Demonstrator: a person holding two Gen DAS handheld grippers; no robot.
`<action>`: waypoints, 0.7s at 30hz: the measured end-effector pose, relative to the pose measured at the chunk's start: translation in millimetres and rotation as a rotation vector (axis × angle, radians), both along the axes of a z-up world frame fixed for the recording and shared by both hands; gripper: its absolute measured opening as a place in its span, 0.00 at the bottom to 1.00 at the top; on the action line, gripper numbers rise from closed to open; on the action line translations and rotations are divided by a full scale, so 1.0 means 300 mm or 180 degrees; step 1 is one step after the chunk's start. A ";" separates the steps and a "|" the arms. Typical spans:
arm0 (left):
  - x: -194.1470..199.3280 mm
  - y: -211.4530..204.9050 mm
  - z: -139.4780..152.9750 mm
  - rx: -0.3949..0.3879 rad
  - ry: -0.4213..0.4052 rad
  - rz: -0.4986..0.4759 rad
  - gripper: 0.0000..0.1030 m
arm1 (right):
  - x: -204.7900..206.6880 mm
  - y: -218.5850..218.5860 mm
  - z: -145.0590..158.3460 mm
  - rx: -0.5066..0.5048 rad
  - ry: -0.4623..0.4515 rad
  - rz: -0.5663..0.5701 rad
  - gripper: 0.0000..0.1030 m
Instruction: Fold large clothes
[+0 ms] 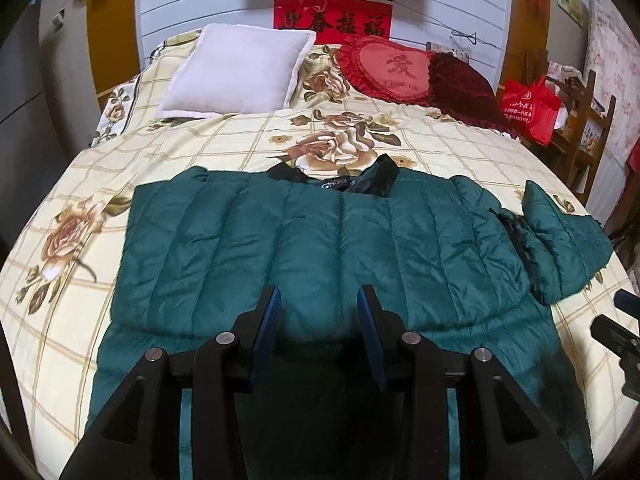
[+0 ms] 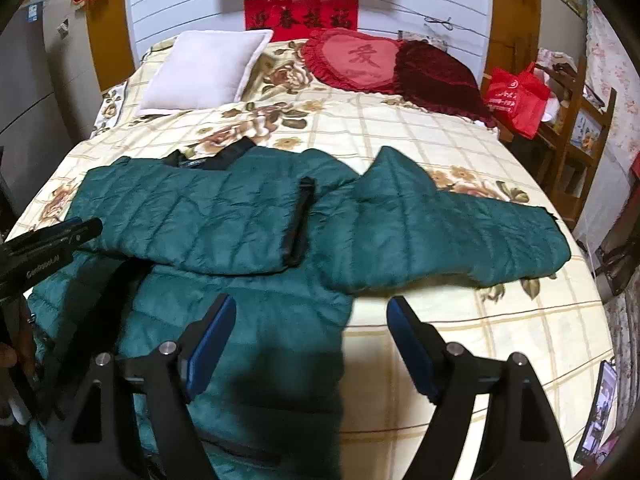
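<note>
Green puffer jacket [image 1: 304,232] lies spread flat on the bed [image 1: 460,140]. I have left gripper [image 1: 318,304] and right gripper [image 2: 312,320] both released, empty. Judged light, soft, slippery; I'd pinch the outstretched sleeve [image 2: 460,236] near its cuff.

I have 2 wrist views, both near the foot of the bed [image 1: 248,148], angled down and facing the headboard wall. The left sits close over the green jacket [image 1: 320,232]; the right looks from further right. Both share jacket, pillows and wall.
</note>
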State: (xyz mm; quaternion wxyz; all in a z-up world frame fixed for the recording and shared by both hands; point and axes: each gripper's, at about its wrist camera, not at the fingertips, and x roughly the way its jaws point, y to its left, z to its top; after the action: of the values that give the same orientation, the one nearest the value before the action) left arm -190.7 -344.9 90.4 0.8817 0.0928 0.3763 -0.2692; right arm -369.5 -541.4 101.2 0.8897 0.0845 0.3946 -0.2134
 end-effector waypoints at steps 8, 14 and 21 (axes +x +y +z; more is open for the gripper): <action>0.068 -0.066 -0.037 0.0057 0.0069 0.0095 0.50 | -0.019 -0.110 0.020 -0.0059 -0.0005 -0.0145 0.79; 0.093 -0.082 -0.076 0.0057 0.0182 0.0076 0.50 | -0.049 -0.240 0.054 -0.0091 -0.0065 -0.0348 0.79; 0.110 -0.108 -0.133 0.0184 0.0264 0.0050 0.52 | -0.090 -0.541 0.029 0.0022 -0.0053 -0.0992 0.81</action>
State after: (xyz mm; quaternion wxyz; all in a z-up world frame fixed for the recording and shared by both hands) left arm -157.7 -377.3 50.5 0.8644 0.1041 0.4208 -0.2549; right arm -396.4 -703.5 110.0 0.8488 0.1496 0.3701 -0.3468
